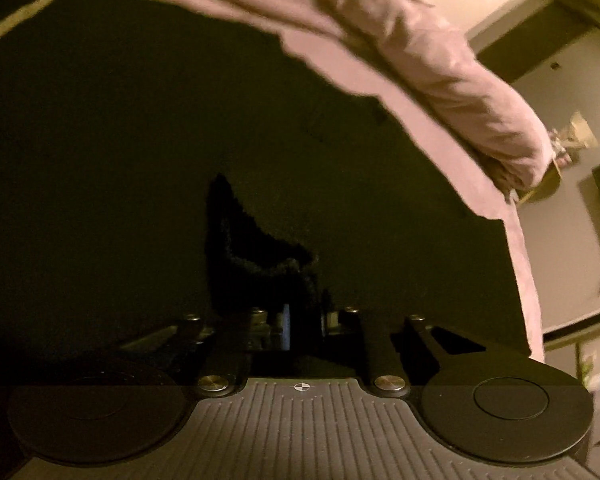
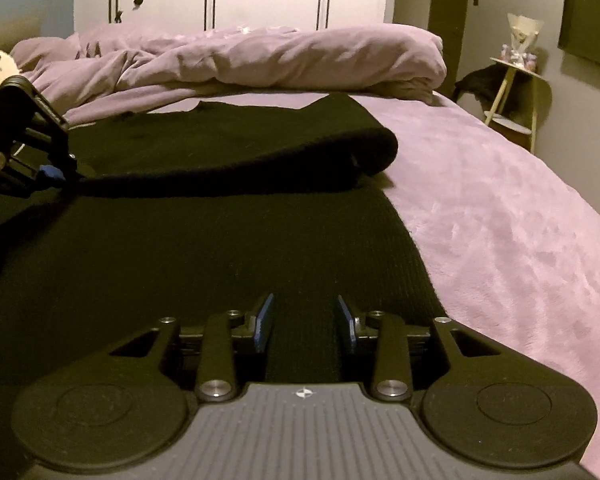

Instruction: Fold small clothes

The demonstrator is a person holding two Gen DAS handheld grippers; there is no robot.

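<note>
A black knit garment (image 2: 204,248) lies spread on a bed covered with a pink blanket (image 2: 500,216), and one part of it is already doubled over: a rolled fold edge (image 2: 364,148) runs across the cloth ahead of the right gripper (image 2: 305,320). The garment's long axis runs away from that gripper toward the heaped pink duvet (image 2: 300,60) at the head of the bed, so the cloth lies directly under and ahead of the fingers, its right border just beside them and the bare blanket beyond. The right gripper's fingers stand parted, with dark knit showing in the gap but not pinched by either pad. The left gripper (image 2: 54,174) sits off to the left at the near end of the folded flap, the nearer of the two to that fold; its fingers look drawn together, and in its own dim view a dark tuft of cloth (image 1: 256,248) rises from between them, so it probably grips a bit of the garment, though the darkness leaves that uncertain. The next fold likely depends on carrying cloth along that long axis.
</note>
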